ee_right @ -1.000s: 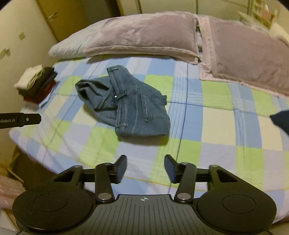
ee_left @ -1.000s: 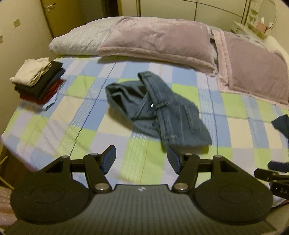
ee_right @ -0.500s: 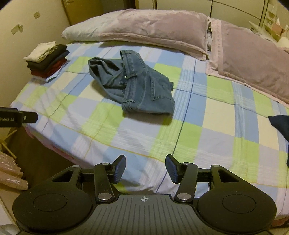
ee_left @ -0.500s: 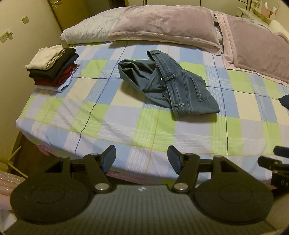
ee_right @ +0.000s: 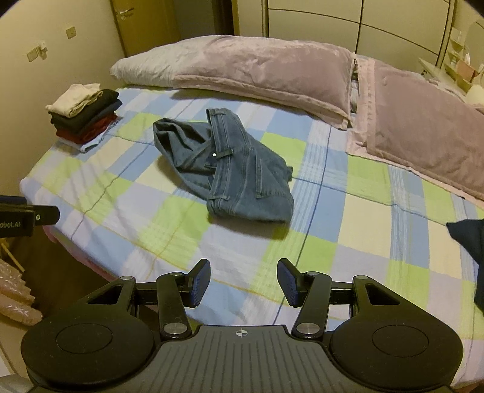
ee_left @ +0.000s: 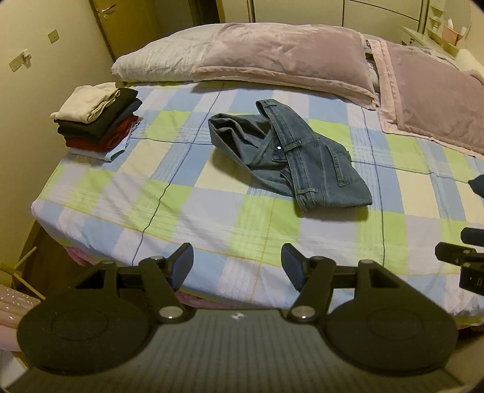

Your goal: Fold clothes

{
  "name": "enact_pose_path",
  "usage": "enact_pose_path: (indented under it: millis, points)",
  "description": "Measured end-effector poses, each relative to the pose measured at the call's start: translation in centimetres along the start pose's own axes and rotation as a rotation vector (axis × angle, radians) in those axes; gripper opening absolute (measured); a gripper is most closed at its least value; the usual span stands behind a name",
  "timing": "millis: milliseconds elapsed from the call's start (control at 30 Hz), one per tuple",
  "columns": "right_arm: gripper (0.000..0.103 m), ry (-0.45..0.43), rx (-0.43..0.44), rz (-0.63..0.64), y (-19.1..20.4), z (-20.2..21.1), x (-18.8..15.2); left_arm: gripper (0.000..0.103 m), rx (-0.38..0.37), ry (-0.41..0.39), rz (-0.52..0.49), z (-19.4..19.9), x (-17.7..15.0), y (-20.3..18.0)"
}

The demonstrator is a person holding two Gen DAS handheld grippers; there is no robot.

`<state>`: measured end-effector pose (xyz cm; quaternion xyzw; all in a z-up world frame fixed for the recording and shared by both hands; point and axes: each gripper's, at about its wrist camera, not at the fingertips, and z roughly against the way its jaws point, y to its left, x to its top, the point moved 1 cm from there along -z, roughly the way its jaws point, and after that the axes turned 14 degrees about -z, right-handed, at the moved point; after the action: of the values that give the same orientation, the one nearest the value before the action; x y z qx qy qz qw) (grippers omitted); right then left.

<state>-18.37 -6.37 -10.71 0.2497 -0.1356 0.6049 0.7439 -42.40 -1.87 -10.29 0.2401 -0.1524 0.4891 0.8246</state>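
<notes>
A pair of blue jeans lies bunched and partly folded in the middle of the checked bedsheet. A stack of folded clothes, cream on top, then black and red, sits at the bed's far left corner. My left gripper hangs open over the bed's near edge, well short of the jeans, nothing between its fingers. My right gripper is likewise open and empty, back from the jeans. A dark garment lies at the right edge of the bed.
Two mauve pillows line the head of the bed. A wall with a door runs along the left. The floor drops off at the bed's near left side. A shelf with small items stands at the far right.
Both grippers have drawn back from the bed, so the jeans look farther away and the bed's near edge has come into view. The jeans and the stack have not moved.
</notes>
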Motion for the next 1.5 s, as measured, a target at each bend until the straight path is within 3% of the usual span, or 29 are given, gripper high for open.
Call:
enact_pose_path:
  millis: [300,500,667,800,1033,1233,1367,1500]
  points:
    - [0.053,0.007,-0.017,-0.035,0.6,-4.2,4.0,0.061,-0.033,0.008,-0.012,-5.1,3.7,3.9]
    - [0.053,-0.113,-0.066,-0.135,-0.8,-6.3,6.9,0.061,-0.079,-0.011,-0.08,-9.8,8.8,7.8]
    - [0.053,-0.129,-0.182,-0.097,-0.6,-9.1,7.8,0.061,-0.131,-0.018,-0.169,-13.8,12.8,11.3]
    - [0.053,-0.069,-0.269,-0.038,0.5,-12.8,6.8,0.061,-0.172,-0.01,-0.219,-17.6,14.4,13.3]
    - [0.053,0.071,-0.336,0.225,3.8,-20.1,2.6,0.061,-0.199,0.08,-0.216,-23.2,13.9,15.1]
    - [0.053,0.102,-0.365,0.505,4.6,-26.1,0.6,0.061,-0.192,0.162,-0.184,-25.6,12.5,16.3]
    - [0.053,0.124,-0.397,0.854,4.9,-30.7,-0.9,0.061,-0.155,0.194,-0.145,-26.5,11.8,17.1]
    - [0.054,0.09,-0.379,1.119,4.4,-34.2,-2.4,0.061,-0.122,0.216,-0.1,-27.6,11.9,17.0]
